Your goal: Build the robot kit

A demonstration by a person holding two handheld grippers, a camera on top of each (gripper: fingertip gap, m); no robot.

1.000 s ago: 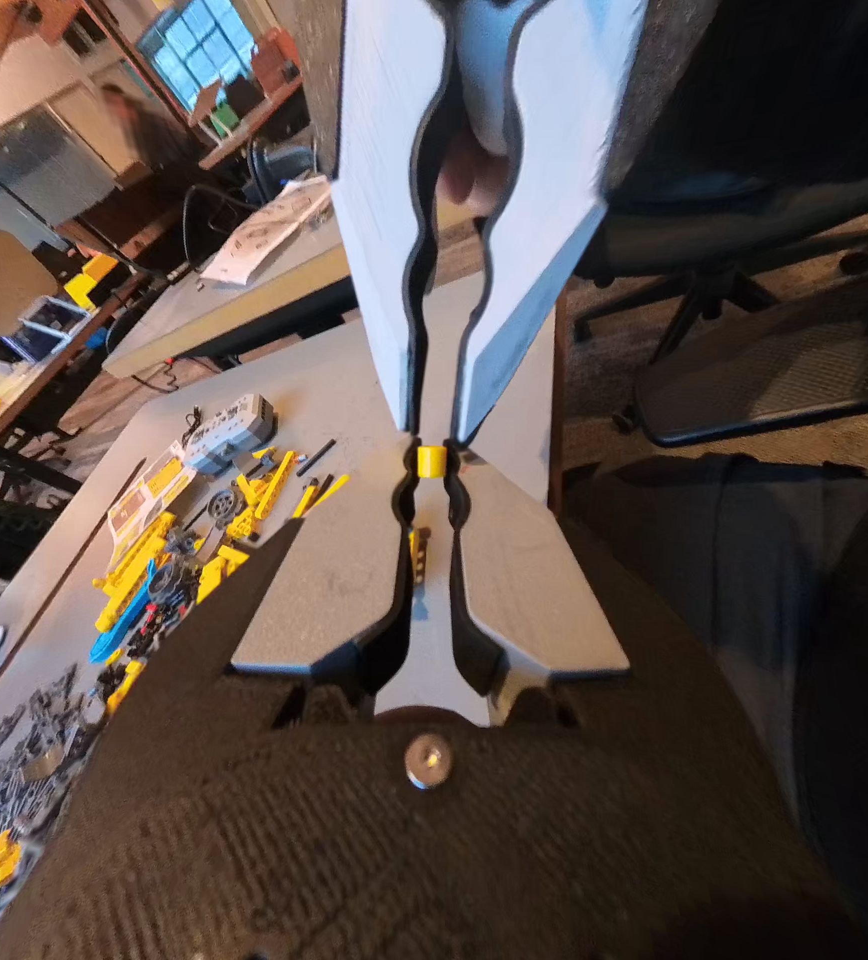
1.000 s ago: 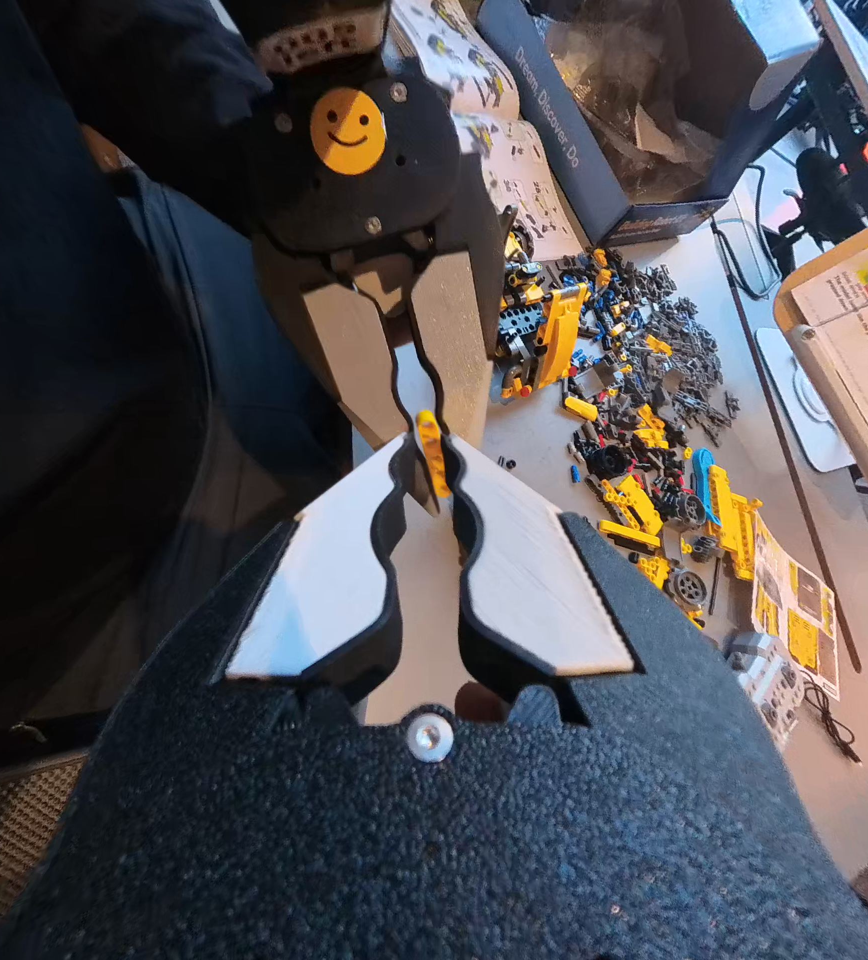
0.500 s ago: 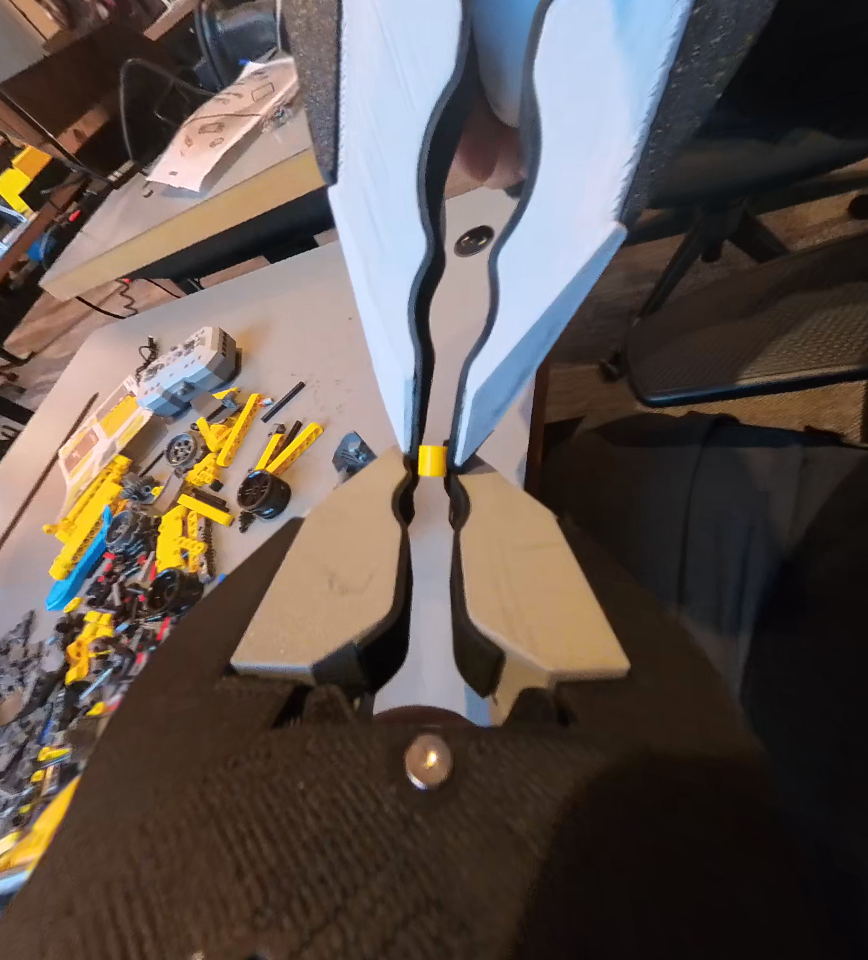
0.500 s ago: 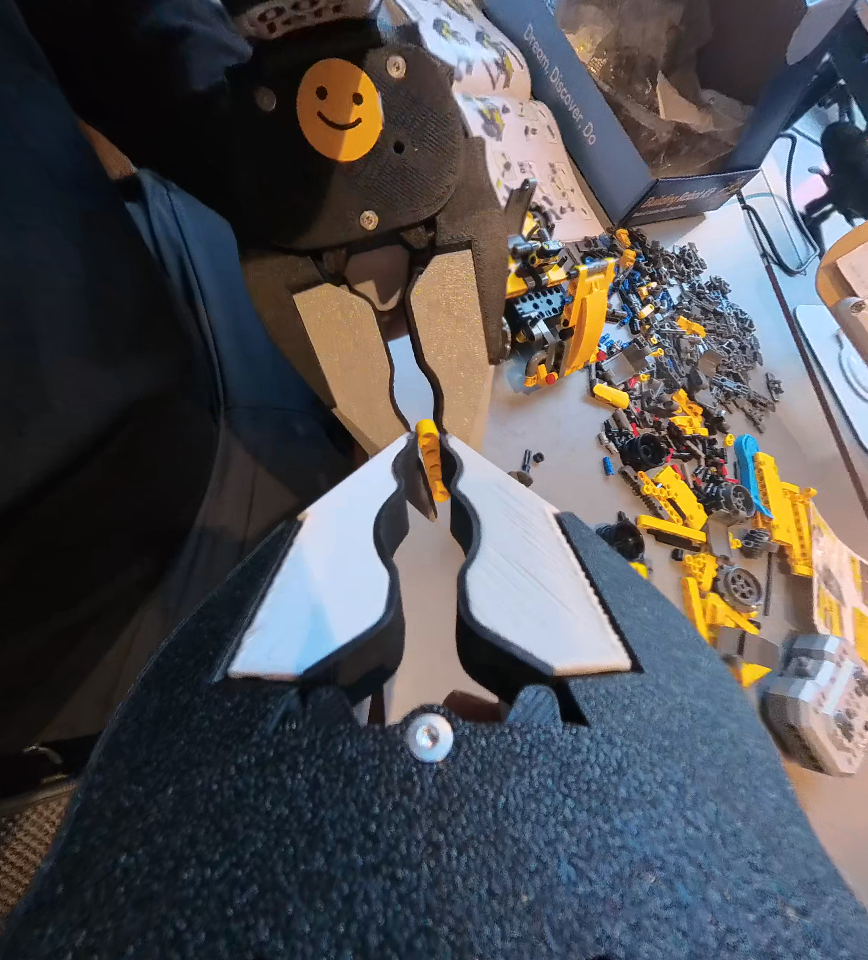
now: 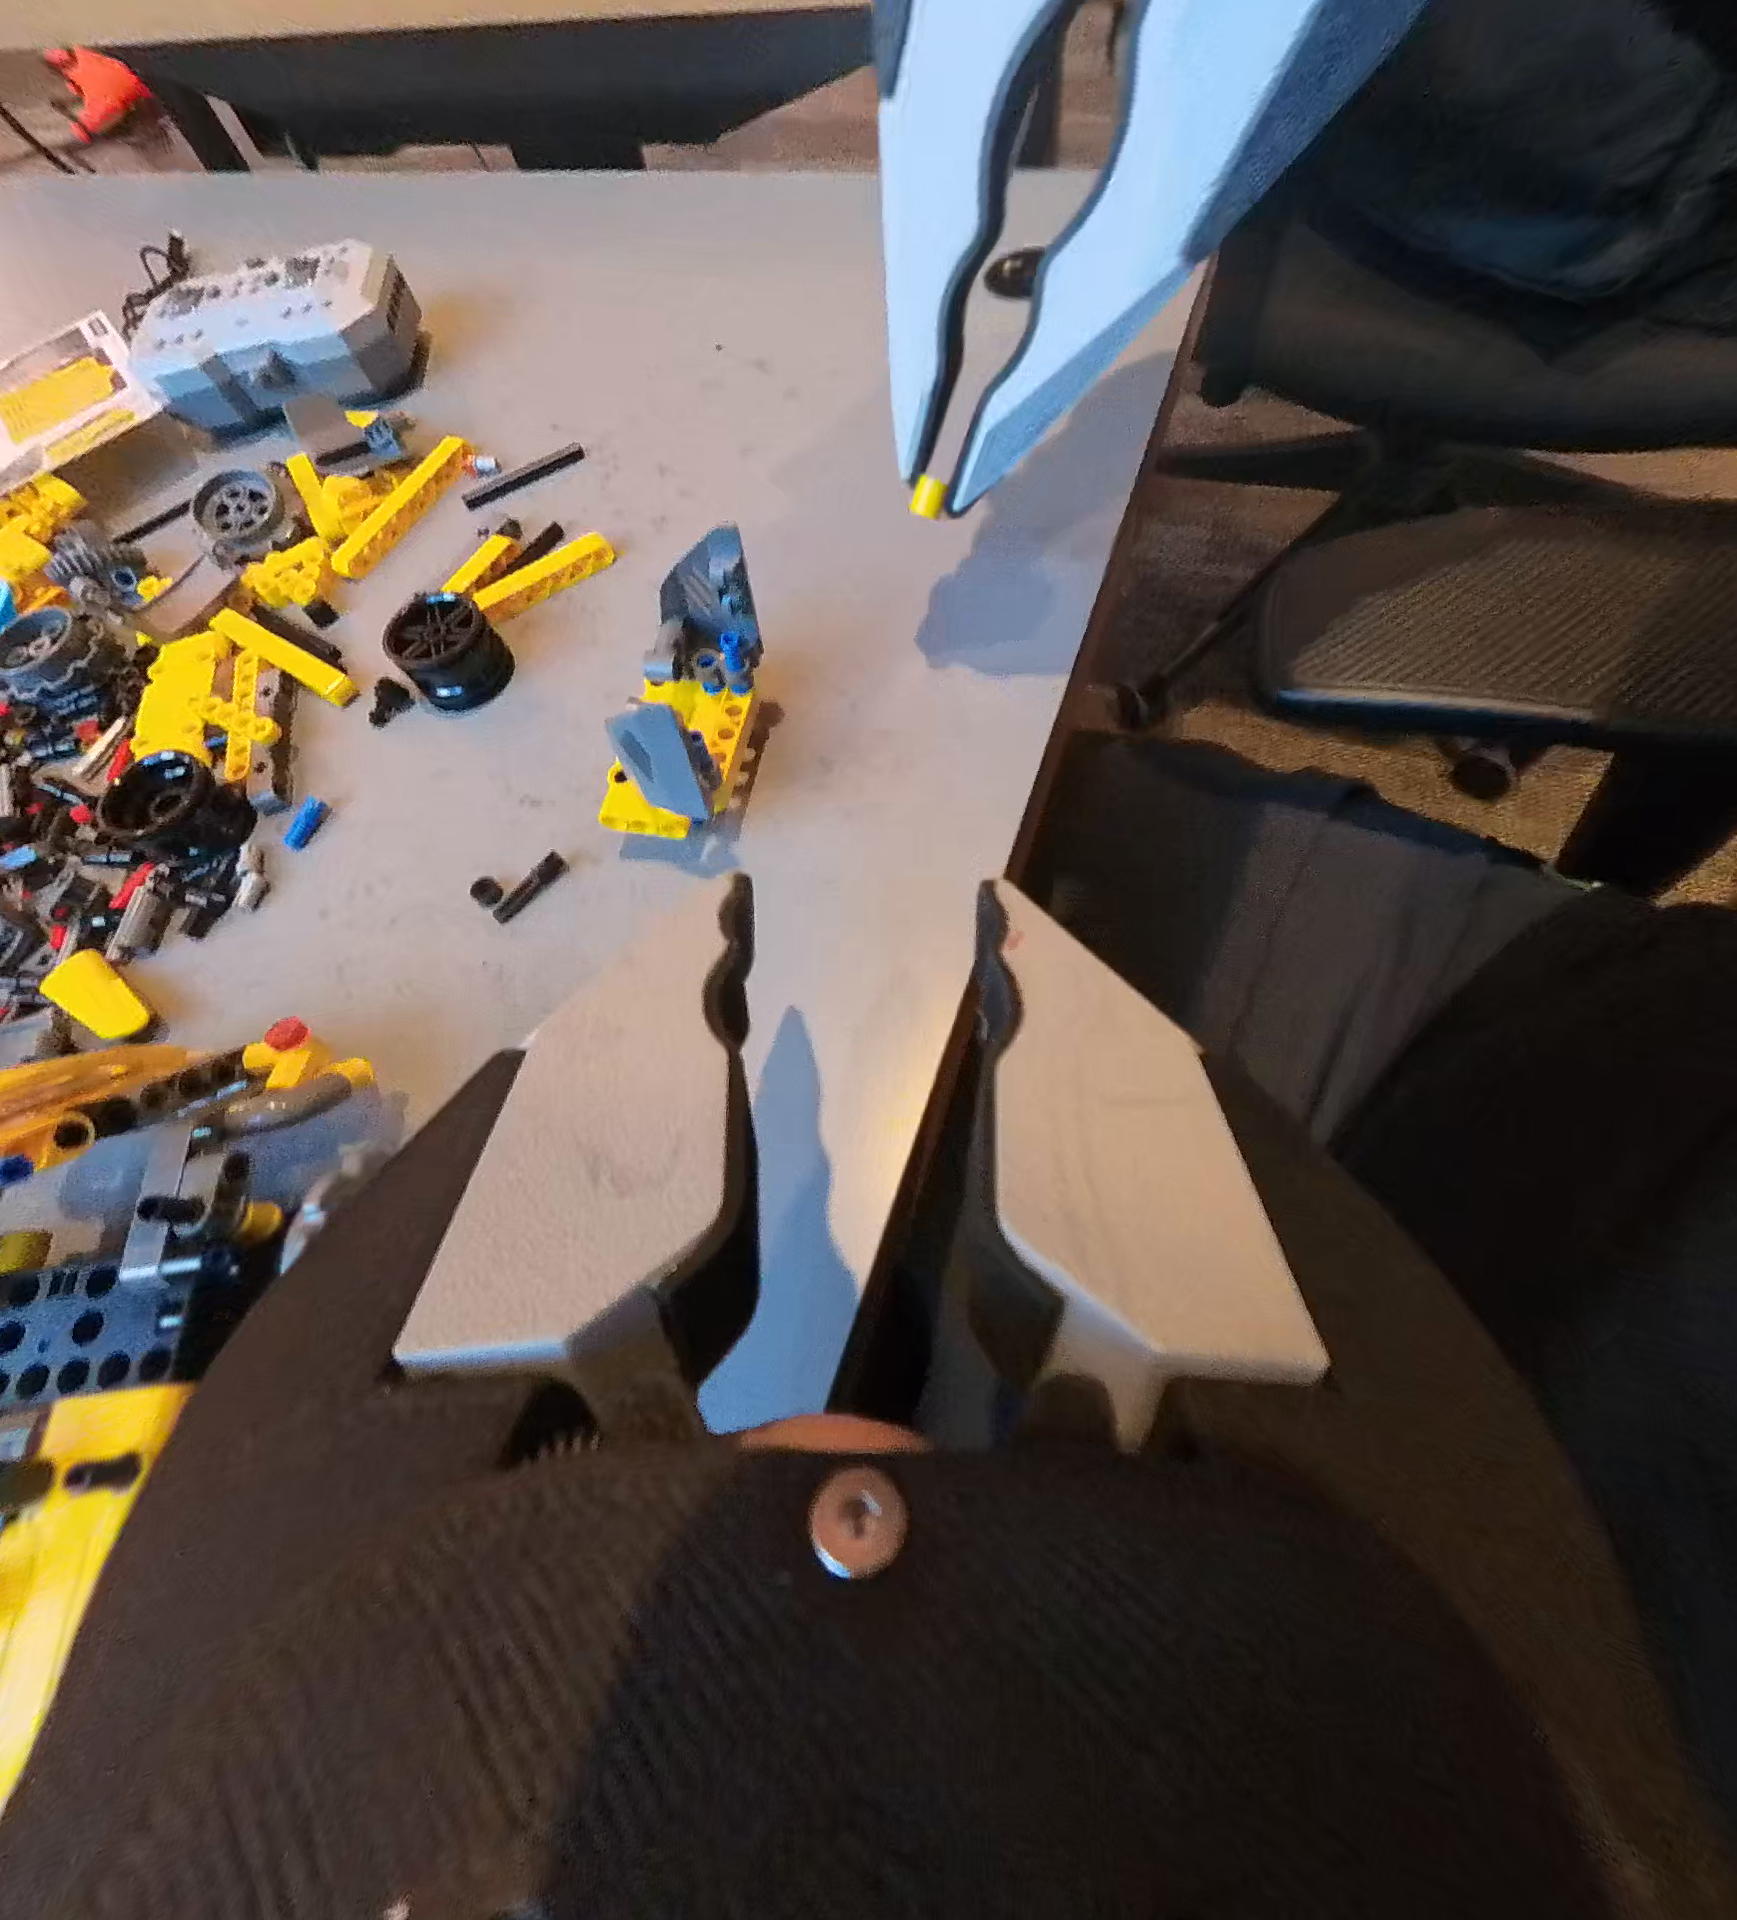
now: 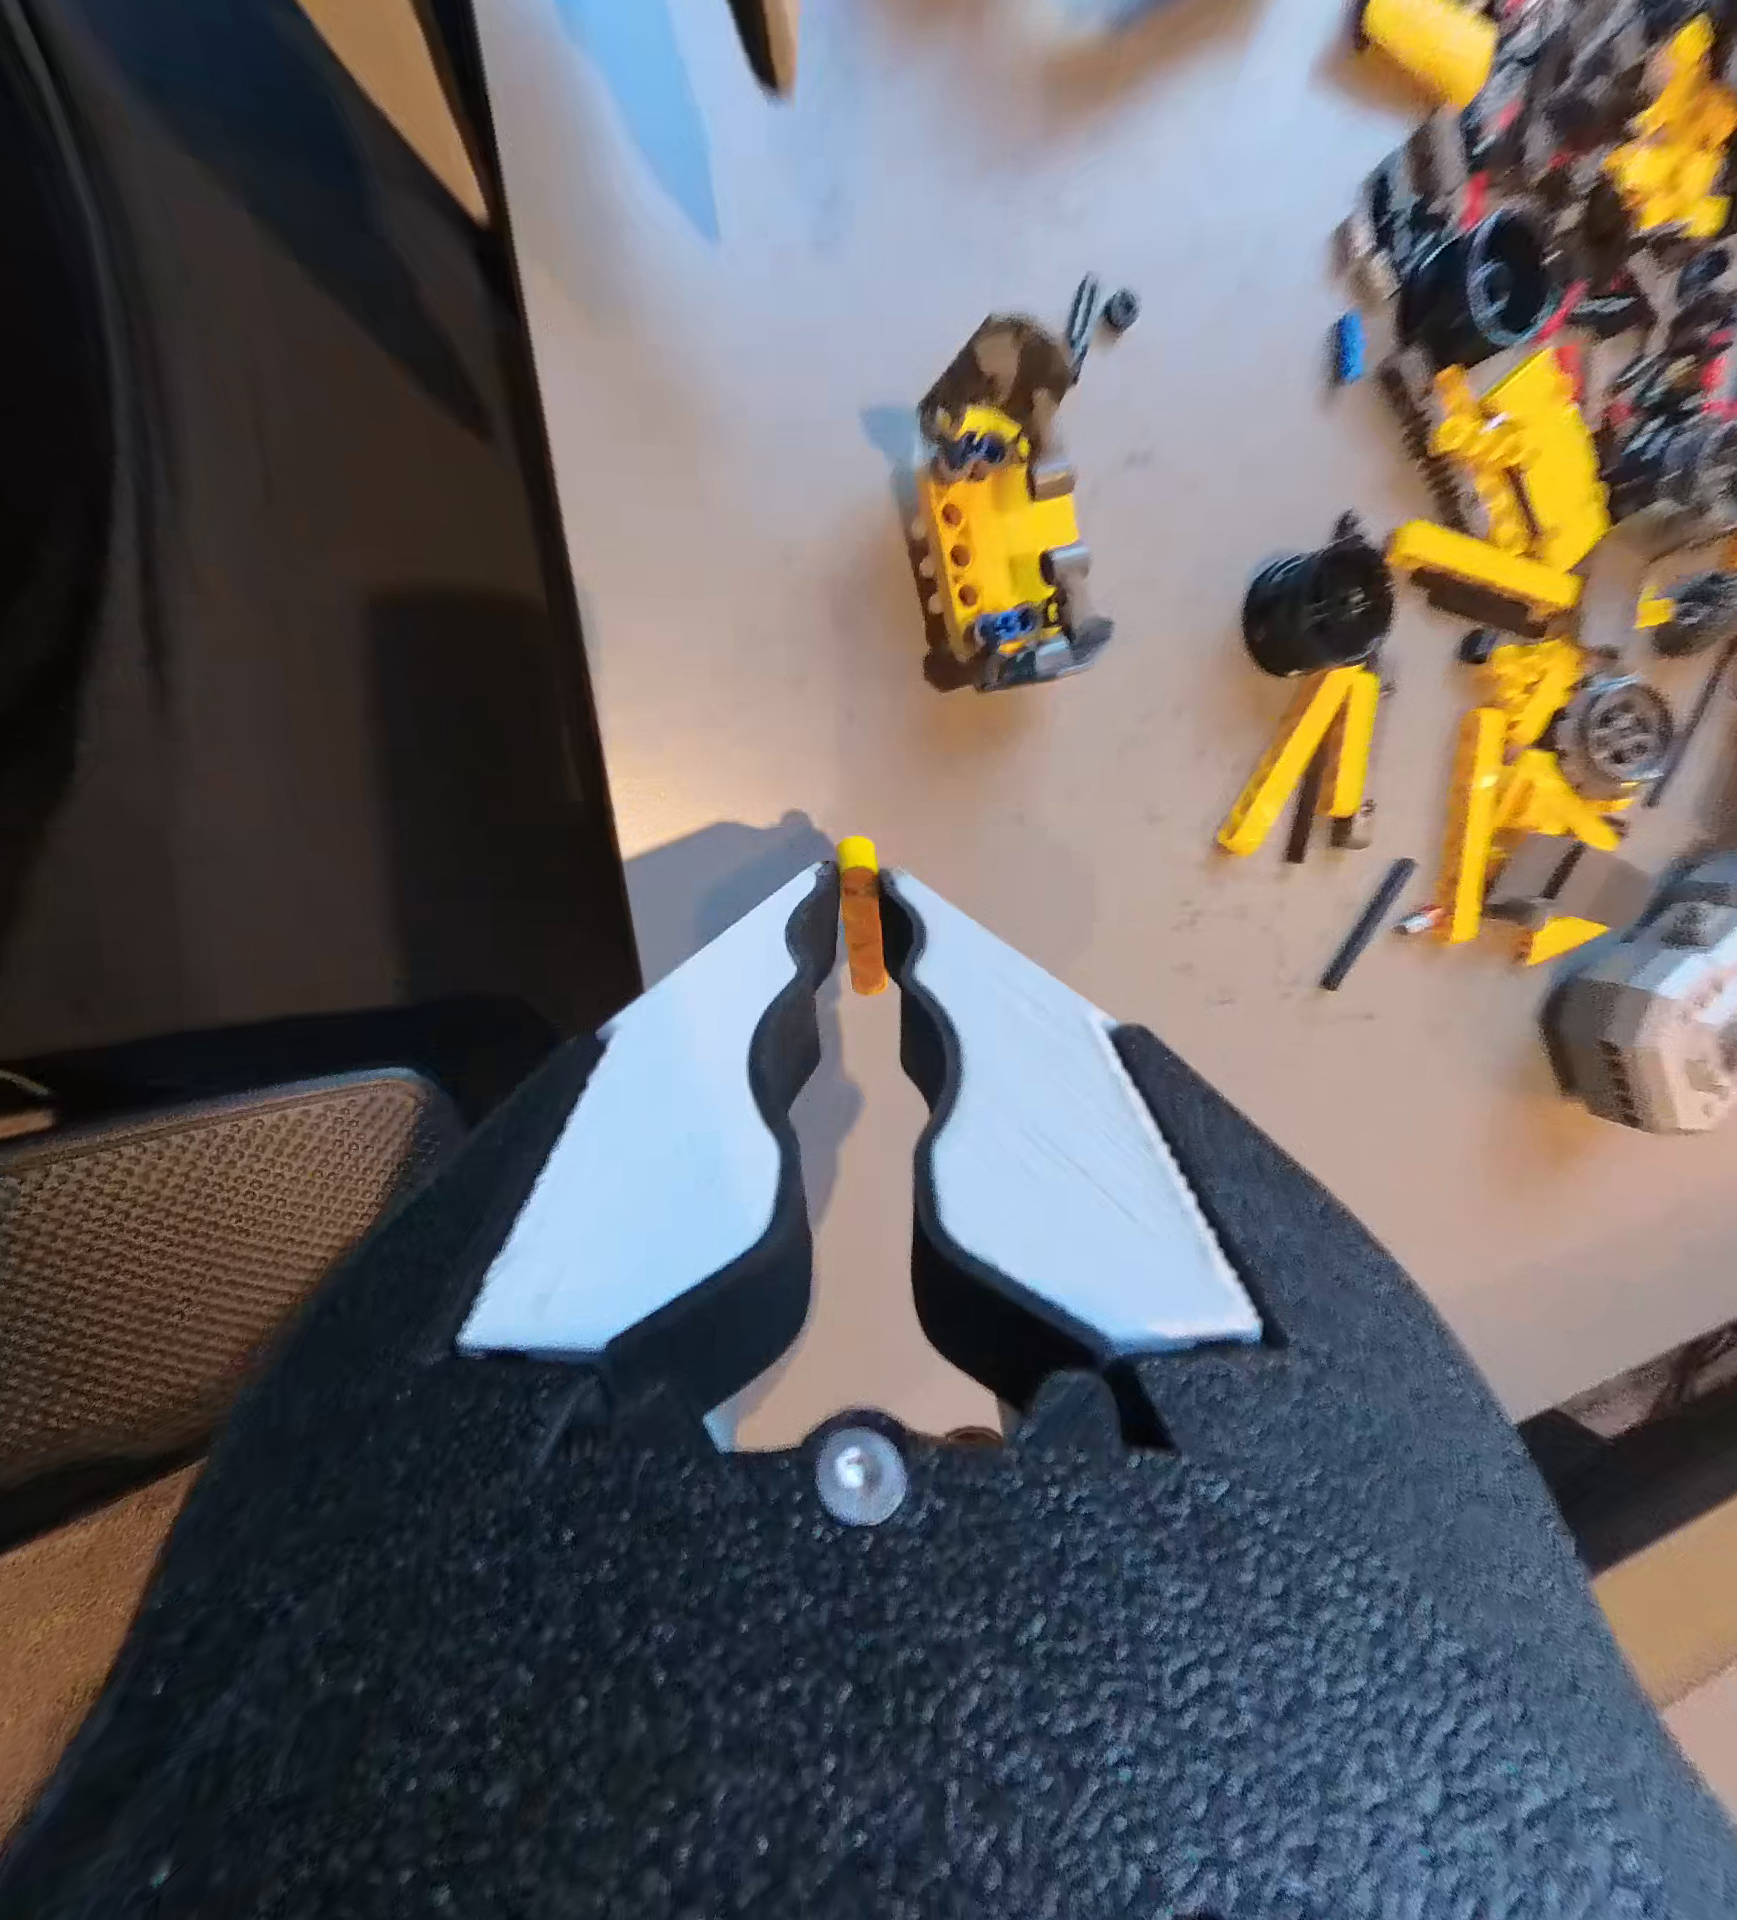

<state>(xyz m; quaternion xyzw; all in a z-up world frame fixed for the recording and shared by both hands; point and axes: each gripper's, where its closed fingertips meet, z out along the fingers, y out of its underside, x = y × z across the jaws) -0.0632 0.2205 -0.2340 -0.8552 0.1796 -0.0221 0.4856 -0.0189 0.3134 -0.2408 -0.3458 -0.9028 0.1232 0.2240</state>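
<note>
My right gripper (image 6: 858, 875) is shut on a small yellow beam piece (image 6: 860, 925), held above the grey table near its edge. It also shows in the left wrist view (image 5: 937, 501) at top, with the yellow piece (image 5: 926, 496) at its tips. My left gripper (image 5: 864, 899) is open and empty, hovering over the table edge. A small yellow and grey brick assembly (image 5: 687, 707) stands on the table just ahead of the left gripper; it also shows in the right wrist view (image 6: 999, 520).
A heap of yellow, black and blue building parts (image 5: 116, 675) covers the table's left side, with a black wheel (image 5: 448, 649), a grey motor block (image 5: 272, 332) and a larger yellow and grey model (image 5: 64, 1195). Office chairs (image 5: 1518, 623) stand beyond the table edge. The grippers' ends are close to 11 centimeters from one another.
My left gripper let go of the yellow piece and opened. The two grippers drew apart; the right one keeps the piece. Both views tilted down toward the table.
</note>
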